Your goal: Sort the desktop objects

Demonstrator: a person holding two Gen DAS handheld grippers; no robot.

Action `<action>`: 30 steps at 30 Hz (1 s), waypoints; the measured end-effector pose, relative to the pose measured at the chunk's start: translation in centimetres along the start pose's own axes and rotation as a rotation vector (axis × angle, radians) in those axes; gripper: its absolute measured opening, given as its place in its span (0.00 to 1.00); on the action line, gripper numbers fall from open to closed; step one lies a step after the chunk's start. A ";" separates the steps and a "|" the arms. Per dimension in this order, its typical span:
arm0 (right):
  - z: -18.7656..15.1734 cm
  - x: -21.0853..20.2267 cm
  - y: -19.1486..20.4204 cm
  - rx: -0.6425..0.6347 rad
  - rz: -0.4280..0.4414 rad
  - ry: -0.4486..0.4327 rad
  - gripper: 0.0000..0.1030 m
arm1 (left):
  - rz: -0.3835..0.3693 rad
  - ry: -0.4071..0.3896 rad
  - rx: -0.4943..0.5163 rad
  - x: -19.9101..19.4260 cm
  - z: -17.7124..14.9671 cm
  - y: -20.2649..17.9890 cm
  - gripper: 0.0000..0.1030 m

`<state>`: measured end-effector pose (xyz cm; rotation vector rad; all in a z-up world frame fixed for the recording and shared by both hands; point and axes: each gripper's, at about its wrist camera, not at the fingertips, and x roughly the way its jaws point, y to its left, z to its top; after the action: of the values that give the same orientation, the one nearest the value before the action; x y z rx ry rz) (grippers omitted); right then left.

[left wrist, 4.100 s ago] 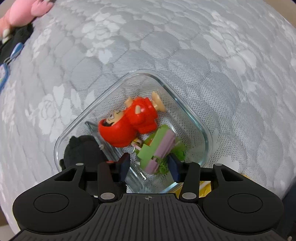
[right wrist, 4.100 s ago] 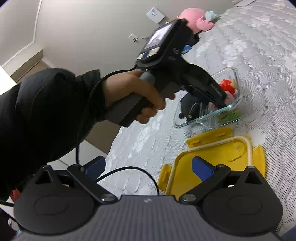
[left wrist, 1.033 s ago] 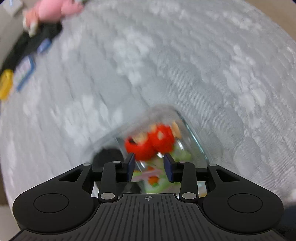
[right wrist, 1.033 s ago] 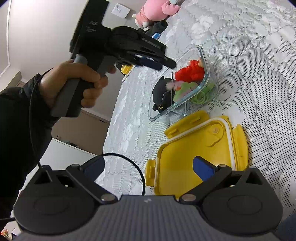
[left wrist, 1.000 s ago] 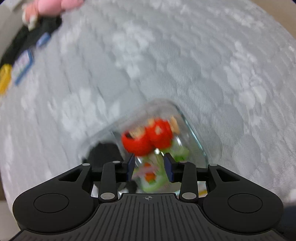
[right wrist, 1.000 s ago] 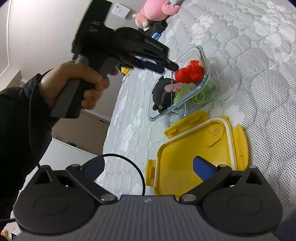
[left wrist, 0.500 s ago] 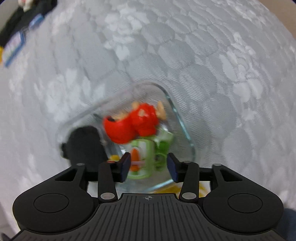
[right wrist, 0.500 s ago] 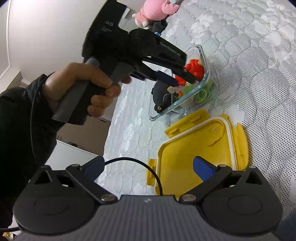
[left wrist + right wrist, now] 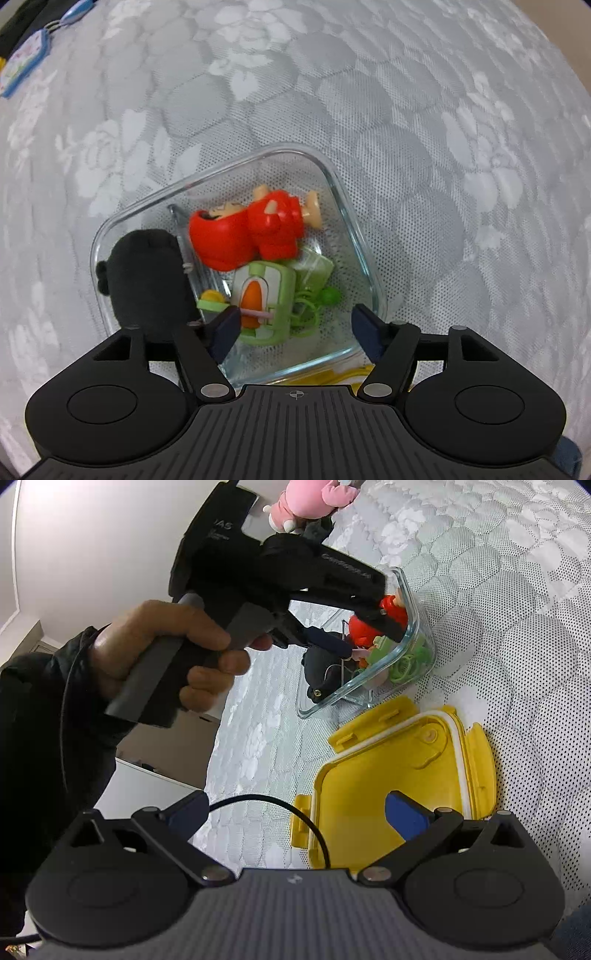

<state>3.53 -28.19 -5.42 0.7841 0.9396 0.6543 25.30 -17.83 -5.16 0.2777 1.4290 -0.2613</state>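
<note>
The left gripper [image 9: 293, 325] points straight down over a clear glass container [image 9: 354, 221]. Its jaws are opening; the blue pads stand apart, gripping nothing, though the left pad sits right at a thin pink pin on the green toy [image 9: 269, 299] below. That toy is a boxy, glossy green plastic piece with a white panel and an orange carrot shape, lying in the container against a smooth red plastic figure [image 9: 243, 232] with tan hands and feet. A soft black plush [image 9: 147, 280] fills the container's left end, and thin green rings [image 9: 308, 317] curl beside the green toy. The container is square with rounded corners and rests on a grey mattress [image 9: 406, 110] quilted in hexagons and flowers.

A second ago the pads were pressed close together above the container; now they are spread, and the green toy shows its carrot face where it earlier lay pink side up.

The right gripper [image 9: 295, 812] hovers with jaws spread wide and empty over a yellow plastic lid [image 9: 369, 775] with snap flaps, lying just beside the container. A pink plush [image 9: 306, 502] sits far up the mattress.
</note>
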 end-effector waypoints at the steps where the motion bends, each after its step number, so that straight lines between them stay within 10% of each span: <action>1: 0.0 0.0 0.0 0.000 0.000 0.000 0.99 | -0.009 0.004 -0.008 0.1 -0.1 0.2 0.61; 17: 0.0 0.4 -0.4 0.013 -0.043 0.009 0.99 | -0.346 -0.112 -0.174 -5.2 -9.2 6.0 0.72; 25: -0.8 1.4 0.7 -0.067 -0.207 0.009 0.99 | -0.188 -0.217 -0.332 -5.3 -19.9 12.9 0.80; 30: -1.5 2.0 1.9 -0.171 -0.388 -0.072 0.99 | -0.214 -0.267 -0.389 -4.0 -24.6 13.9 0.84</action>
<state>2.81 -25.10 -5.32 0.4527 0.9237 0.3582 6.65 3.71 -3.69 -0.2228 1.2137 -0.1807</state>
